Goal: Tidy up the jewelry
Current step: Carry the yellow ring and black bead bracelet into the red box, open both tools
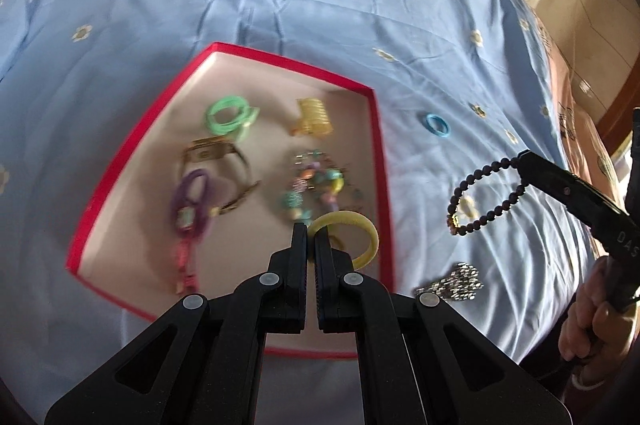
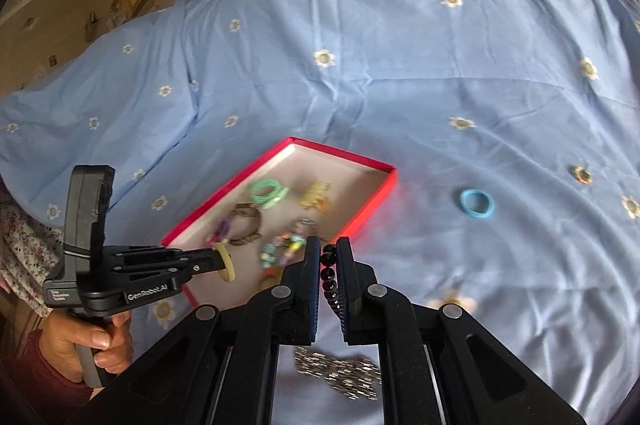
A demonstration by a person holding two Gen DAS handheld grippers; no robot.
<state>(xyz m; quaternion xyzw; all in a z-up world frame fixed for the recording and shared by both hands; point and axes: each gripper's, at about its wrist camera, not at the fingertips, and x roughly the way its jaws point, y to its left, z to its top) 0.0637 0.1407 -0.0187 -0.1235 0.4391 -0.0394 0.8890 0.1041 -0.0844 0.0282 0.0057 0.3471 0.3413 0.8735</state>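
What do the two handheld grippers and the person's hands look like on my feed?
Both are matte black plastic. The left gripper has white "GenRobot.AI" lettering, a small white label, a grey handle and a tall black block on top. The right gripper shows partial white letters "DAS". Their fingers have ribbed inner pads and round grey pivot pins. The left hand is bare, beside a floral sleeve.

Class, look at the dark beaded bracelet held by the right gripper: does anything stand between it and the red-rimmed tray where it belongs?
Nothing visible blocks it. The dark beaded bracelet hangs from the right gripper above bare blue bedsheet, beside the red-rimmed tray; only the tray's low wall lies between.
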